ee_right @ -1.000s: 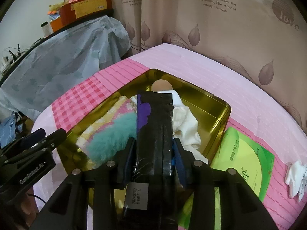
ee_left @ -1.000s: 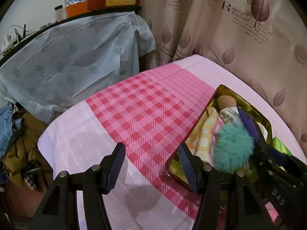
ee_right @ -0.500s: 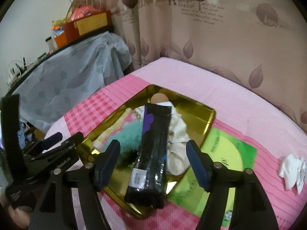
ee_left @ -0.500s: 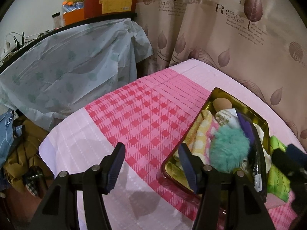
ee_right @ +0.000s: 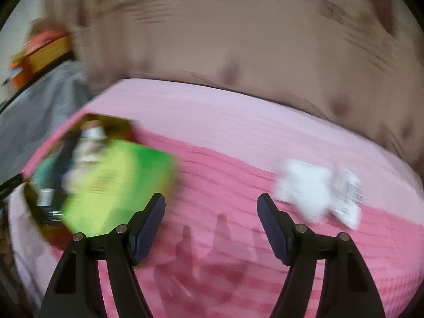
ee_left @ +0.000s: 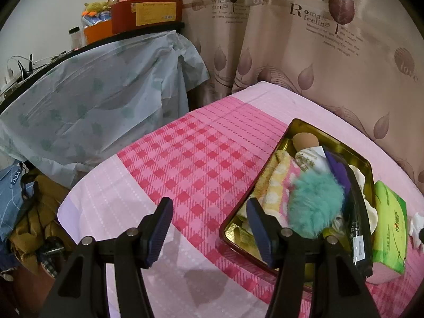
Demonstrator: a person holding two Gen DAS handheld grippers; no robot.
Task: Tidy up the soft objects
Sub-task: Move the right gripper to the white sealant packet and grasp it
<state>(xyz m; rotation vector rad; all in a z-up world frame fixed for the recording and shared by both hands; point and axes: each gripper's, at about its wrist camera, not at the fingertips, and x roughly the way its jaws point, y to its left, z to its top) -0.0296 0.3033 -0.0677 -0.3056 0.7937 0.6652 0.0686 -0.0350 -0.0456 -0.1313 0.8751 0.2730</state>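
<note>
A gold tin tray [ee_left: 341,145] lies on the pink checked bedcover [ee_left: 190,159]. It holds a teal fluffy pom [ee_left: 315,204], a yellow and pink towel [ee_left: 275,182], a beige sponge [ee_left: 304,140], a white cloth and a black and purple packet [ee_left: 355,212] lying on top. My left gripper [ee_left: 209,204] is open and empty, just left of the tray's near corner. My right gripper [ee_right: 210,198] is open and empty above bare bedcover. In this blurred view a green tissue pack [ee_right: 116,182] and the tray [ee_right: 111,119] lie to its left. A white soft bundle [ee_right: 312,193] lies to its right.
The green tissue pack [ee_left: 389,220] lies against the tray's right side. A beige leaf-print curtain [ee_left: 318,53] hangs behind the bed. Furniture under a pale blue plastic sheet [ee_left: 92,111] stands at the left, with boxes [ee_left: 145,13] on top. Clothes [ee_left: 26,212] are piled below the bed's left edge.
My right gripper let go of the black and purple packet, which now lies in the tray, then swung right past the green pack toward the white bundle. The left gripper stayed in place.
</note>
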